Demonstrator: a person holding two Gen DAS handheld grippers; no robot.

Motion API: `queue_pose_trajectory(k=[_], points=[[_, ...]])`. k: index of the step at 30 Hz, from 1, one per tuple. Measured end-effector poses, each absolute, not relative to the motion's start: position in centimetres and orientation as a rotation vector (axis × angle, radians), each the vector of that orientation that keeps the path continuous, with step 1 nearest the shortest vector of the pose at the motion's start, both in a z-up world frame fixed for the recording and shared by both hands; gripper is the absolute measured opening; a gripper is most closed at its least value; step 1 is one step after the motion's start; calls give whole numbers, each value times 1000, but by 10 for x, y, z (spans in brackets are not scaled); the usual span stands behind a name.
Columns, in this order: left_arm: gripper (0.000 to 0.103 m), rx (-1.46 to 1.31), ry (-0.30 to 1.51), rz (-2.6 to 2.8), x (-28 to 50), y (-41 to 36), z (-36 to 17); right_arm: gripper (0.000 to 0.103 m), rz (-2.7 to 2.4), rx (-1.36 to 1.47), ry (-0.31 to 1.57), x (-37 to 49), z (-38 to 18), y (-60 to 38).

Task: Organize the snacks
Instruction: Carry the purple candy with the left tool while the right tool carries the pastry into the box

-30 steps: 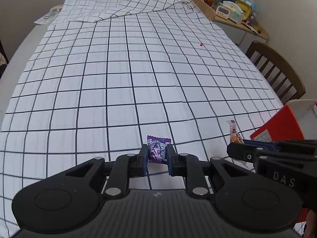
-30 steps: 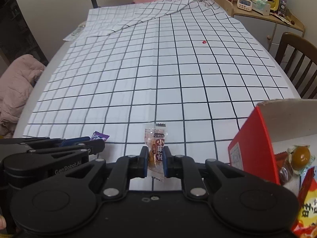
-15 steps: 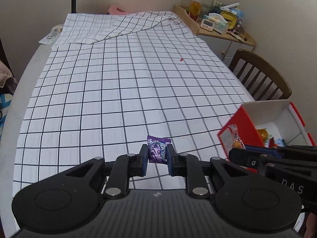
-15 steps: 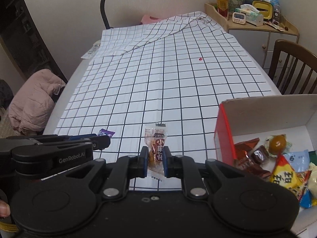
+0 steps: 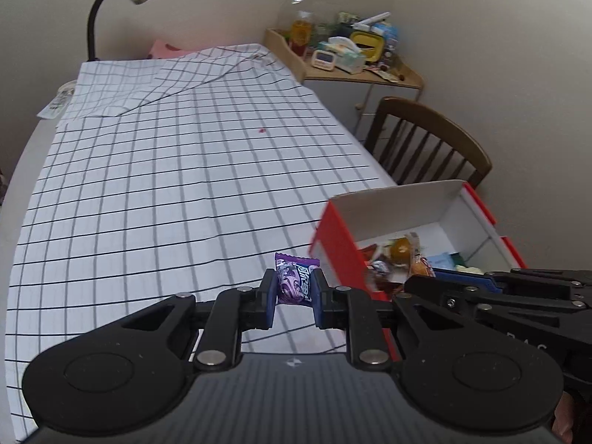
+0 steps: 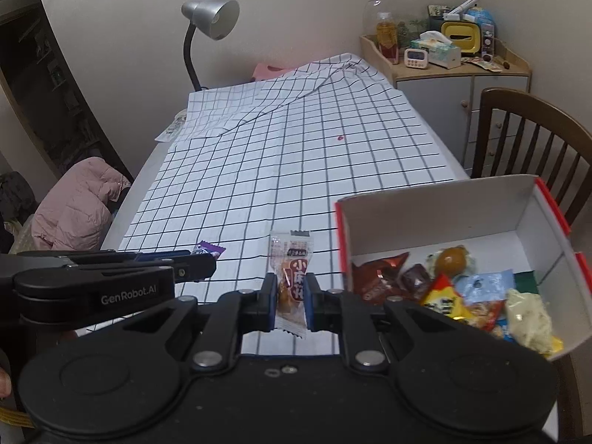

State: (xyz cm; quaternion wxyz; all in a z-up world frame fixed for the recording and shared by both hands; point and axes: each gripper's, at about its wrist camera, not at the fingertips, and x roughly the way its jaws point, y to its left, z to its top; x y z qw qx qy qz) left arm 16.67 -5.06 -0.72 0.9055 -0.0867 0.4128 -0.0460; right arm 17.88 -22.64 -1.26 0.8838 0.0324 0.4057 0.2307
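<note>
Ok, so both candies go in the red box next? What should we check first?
1. Left gripper holds the purple candy tight: ok.
2. Right gripper holds the clear-wrapped snack tight: ok.
3. Red box is open on top: ok.
4. Room left inside the box: ok, bare floor at the back.
5. Grippers are over the box: not ok, both are beside it.

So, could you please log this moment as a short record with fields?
left gripper: shut on purple candy, held clear of the cloth
right gripper: shut on clear-wrapped snack
snack box: red outside, white inside, open, partly filled with wrapped snacks
box position: right of both grippers, at the table's right edge
tablecloth: white, black grid, one small red spot
</note>
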Motion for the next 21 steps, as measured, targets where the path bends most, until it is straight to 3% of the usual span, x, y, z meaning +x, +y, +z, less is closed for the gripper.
queue_pose_trajectory(k=[21], points=[[19,-126,926,-179,205,-183,-31,13,342,91,874,198,-40,-357]])
